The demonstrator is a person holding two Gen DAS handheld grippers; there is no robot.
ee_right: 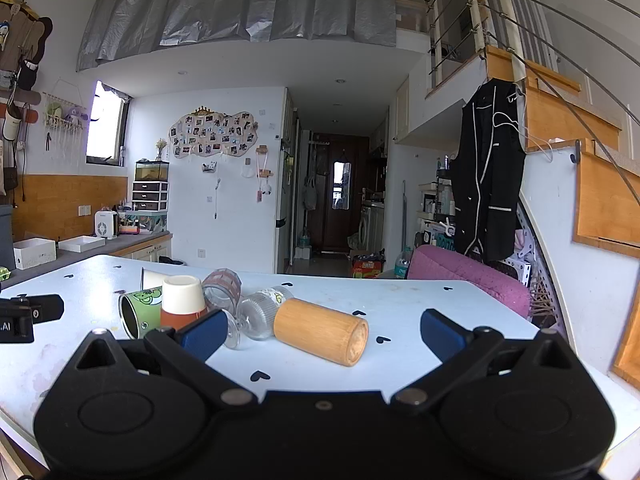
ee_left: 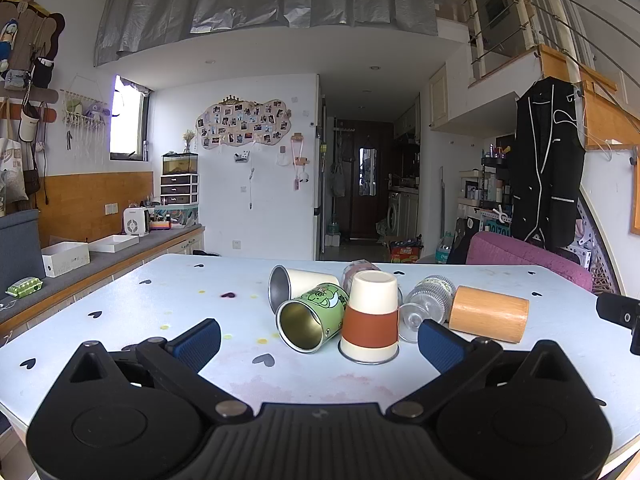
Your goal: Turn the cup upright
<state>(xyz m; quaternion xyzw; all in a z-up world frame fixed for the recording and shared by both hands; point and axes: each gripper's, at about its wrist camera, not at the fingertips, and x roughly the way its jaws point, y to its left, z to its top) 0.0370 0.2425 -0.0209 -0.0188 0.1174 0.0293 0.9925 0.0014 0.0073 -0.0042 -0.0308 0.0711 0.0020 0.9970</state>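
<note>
The left gripper hovers low over the pale blue table, level with it, and its blue-padded fingers are spread wide with nothing between them. It looks straight at the cream cup with a brown band. This cup stands upside down: its mouth rests on the table, its closed base is on top, and its long axis is vertical. It is just ahead of the open jaws, not touching either pad.

All other cups are placed around this cream cup. Just left of it lies the green cartoon cup on its side, its mouth open toward the camera and down-left. Behind that one lies a white cup with a metal inside, also on its side, mouth to the left. To the right of the cream cup lies a ribbed clear glass, and beside it the wooden cup, its axis running left to right. Behind the cream cup a patterned glass is partly hidden.

The right gripper is held further right of the cream cup, also level, and its fingers are spread wide and hold nothing. The wooden cup lies between them in the view, its flat end toward the camera and to the right.
</note>
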